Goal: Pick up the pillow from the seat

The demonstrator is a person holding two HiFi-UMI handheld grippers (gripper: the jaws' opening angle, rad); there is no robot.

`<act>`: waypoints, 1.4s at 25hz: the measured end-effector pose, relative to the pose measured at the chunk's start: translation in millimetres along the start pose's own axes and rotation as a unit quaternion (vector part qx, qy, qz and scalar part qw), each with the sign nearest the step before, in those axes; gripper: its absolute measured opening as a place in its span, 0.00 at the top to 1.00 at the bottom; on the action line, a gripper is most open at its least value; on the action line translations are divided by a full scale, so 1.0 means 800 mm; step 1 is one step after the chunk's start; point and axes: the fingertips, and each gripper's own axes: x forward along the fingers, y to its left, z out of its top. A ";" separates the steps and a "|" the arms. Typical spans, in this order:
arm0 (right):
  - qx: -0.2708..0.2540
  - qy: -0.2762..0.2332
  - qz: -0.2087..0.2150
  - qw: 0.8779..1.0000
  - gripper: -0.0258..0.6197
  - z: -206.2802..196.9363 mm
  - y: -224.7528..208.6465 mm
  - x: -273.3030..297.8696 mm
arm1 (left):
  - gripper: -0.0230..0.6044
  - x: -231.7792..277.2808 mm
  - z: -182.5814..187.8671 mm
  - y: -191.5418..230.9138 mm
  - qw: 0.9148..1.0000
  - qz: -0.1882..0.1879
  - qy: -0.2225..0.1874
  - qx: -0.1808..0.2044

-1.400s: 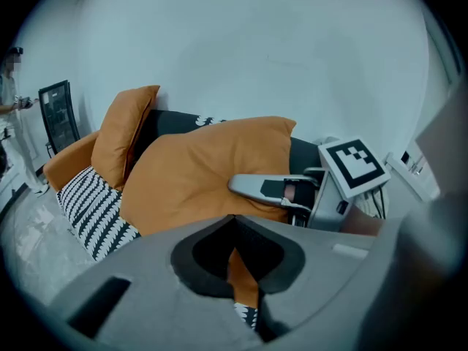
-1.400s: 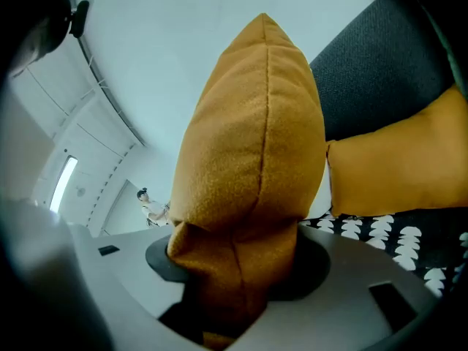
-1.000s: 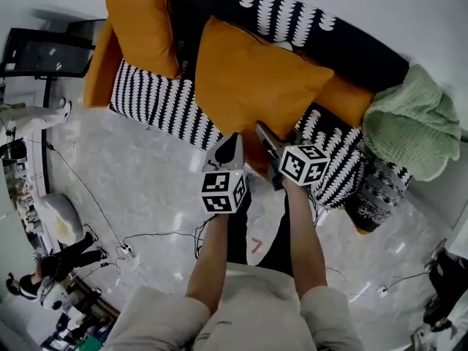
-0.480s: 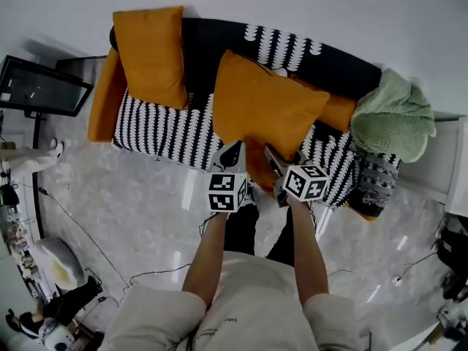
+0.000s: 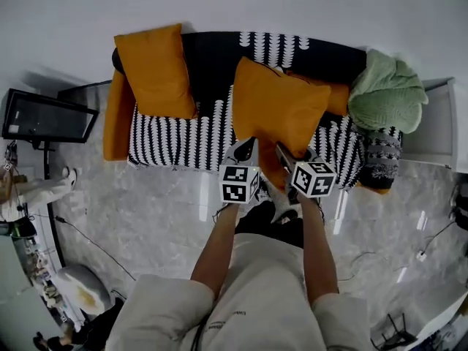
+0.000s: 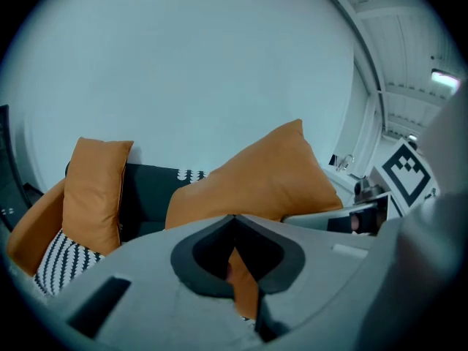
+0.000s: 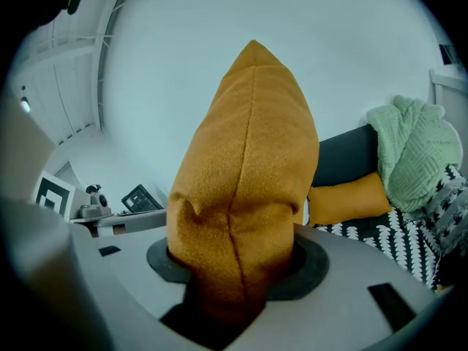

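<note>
The right gripper (image 7: 234, 263) has its jaws partly apart and clamped on a thick bunch of the pillow (image 7: 248, 174), whose orange cloth fills the gap between the pads and rises upright through the middle of that frame. The left gripper (image 6: 234, 221) has its jaws almost together, with a thin strip of the same pillow (image 6: 256, 181) pinched in the narrow gap. In the head view, the left gripper (image 5: 247, 146) and the right gripper (image 5: 281, 152) sit side by side at centre frame, both on the lower edge of the pillow (image 5: 281, 108). The pillow spreads up and right from them, over the right half of the seat (image 5: 175, 134). Whether it touches the seat cannot be told. Each gripper carries a marker cube (image 5: 240, 183) just below its jaws, and the person's forearms run down from there to the bottom of the frame. The striped seat belongs to a dark sofa (image 5: 212, 57) across the top of the picture. A second orange cushion (image 5: 155, 72) leans on the sofa at upper left, and a green blanket (image 5: 387, 93) is heaped on its end at upper right. A dark screen (image 5: 47, 115) stands at the left edge on the pale floor (image 5: 146, 210).
</note>
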 end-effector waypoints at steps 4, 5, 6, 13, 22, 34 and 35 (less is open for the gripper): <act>0.017 -0.015 -0.011 1.000 0.60 -0.007 0.013 -0.022 | 0.95 -0.029 0.003 0.001 1.000 0.000 -0.009 0.001; 0.020 -0.019 -0.013 1.000 0.60 -0.009 0.015 -0.029 | 0.95 -0.036 0.002 -0.001 1.000 0.000 -0.011 0.001; 0.022 -0.022 -0.015 0.999 0.60 -0.010 0.019 -0.036 | 0.95 -0.044 0.000 -0.002 1.000 -0.001 -0.012 0.003; 0.021 -0.059 -0.032 0.998 0.60 -0.019 0.056 -0.085 | 0.95 -0.102 -0.013 -0.013 1.000 -0.014 -0.016 0.022; 0.051 -0.114 -0.049 0.991 0.60 -0.052 0.096 -0.144 | 0.95 -0.190 -0.050 -0.035 0.998 -0.034 -0.016 0.051; 0.089 -0.156 -0.109 0.978 0.60 -0.051 0.132 -0.127 | 0.95 -0.187 -0.023 -0.013 0.989 -0.112 -0.002 0.097; 0.096 -0.158 -0.117 0.976 0.60 -0.051 0.133 -0.123 | 0.95 -0.186 -0.020 -0.007 0.988 -0.116 0.000 0.102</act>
